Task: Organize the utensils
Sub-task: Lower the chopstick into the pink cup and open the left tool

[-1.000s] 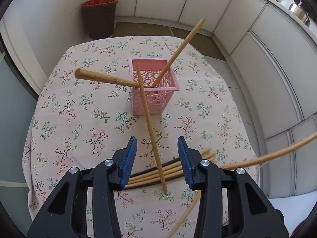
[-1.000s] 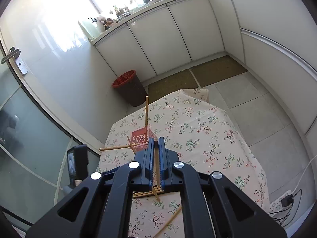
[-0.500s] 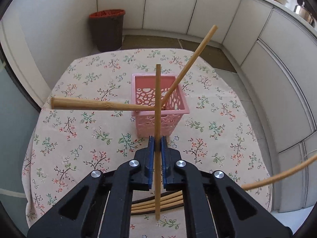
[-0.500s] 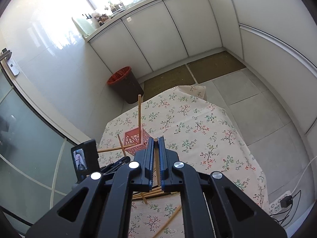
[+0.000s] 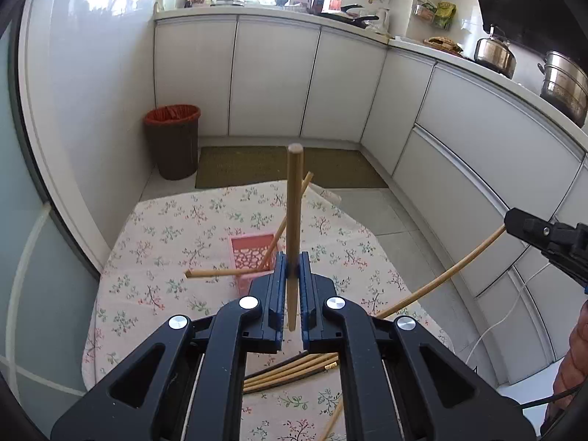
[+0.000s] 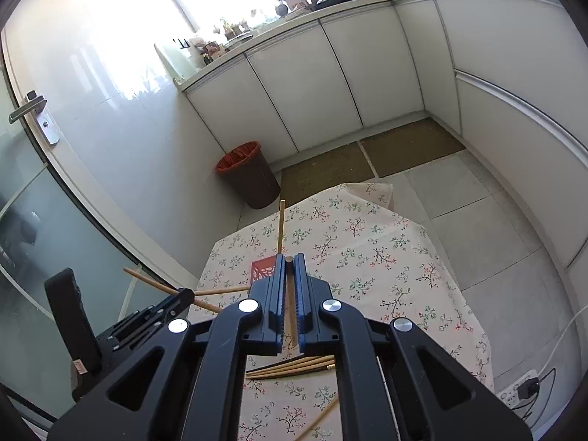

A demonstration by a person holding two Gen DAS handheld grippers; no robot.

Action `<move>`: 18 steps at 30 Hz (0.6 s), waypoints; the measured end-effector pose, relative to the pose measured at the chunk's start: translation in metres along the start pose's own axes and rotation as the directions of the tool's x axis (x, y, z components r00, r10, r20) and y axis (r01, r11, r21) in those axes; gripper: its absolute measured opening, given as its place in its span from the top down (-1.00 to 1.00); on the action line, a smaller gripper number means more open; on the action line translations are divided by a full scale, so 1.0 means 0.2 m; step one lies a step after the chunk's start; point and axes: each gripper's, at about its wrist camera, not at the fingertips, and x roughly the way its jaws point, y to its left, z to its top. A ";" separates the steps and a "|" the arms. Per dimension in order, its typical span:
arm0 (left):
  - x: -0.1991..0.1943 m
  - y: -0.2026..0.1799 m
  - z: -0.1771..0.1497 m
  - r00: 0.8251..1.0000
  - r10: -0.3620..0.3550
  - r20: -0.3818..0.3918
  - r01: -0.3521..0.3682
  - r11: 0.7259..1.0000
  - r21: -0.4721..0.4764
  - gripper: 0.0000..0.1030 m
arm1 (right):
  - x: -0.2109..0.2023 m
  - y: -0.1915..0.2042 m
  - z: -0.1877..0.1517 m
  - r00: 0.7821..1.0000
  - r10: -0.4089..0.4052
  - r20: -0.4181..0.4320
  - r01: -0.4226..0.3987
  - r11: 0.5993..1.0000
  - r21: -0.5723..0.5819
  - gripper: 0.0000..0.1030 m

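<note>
My left gripper (image 5: pixel 291 270) is shut on a wooden chopstick (image 5: pixel 294 198) that stands upright, lifted above the table. A pink perforated basket (image 5: pixel 248 253) stands on the floral tablecloth (image 5: pixel 165 235) and holds two chopsticks, one leaning left (image 5: pixel 213 273), one leaning back (image 5: pixel 290 209). My right gripper (image 6: pixel 289 257) is shut on another chopstick (image 6: pixel 291 316); in the left wrist view it shows at the right edge (image 5: pixel 544 235) with its chopstick (image 5: pixel 441 275) slanting down. A bundle of chopsticks (image 5: pixel 290 369) lies on the cloth near me.
A brown bin (image 5: pixel 172 139) with a red liner stands on the floor beyond the table. White cabinets (image 5: pixel 275 81) line the back and right. A loose chopstick (image 6: pixel 316 420) lies at the table's near edge. A glass door (image 6: pixel 33 198) is on the left.
My left gripper closed on a chopstick a second ago and has since lifted it and tilted up, so the view now shows the cabinets. My right gripper stayed shut on its chopstick.
</note>
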 end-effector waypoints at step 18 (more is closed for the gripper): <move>0.21 0.14 0.34 0.990 0.101 0.097 -0.096 0.994 -0.060 0.89 | 0.05 0.04 0.13 0.998 0.021 0.053 -0.020 1.000 -0.011 0.90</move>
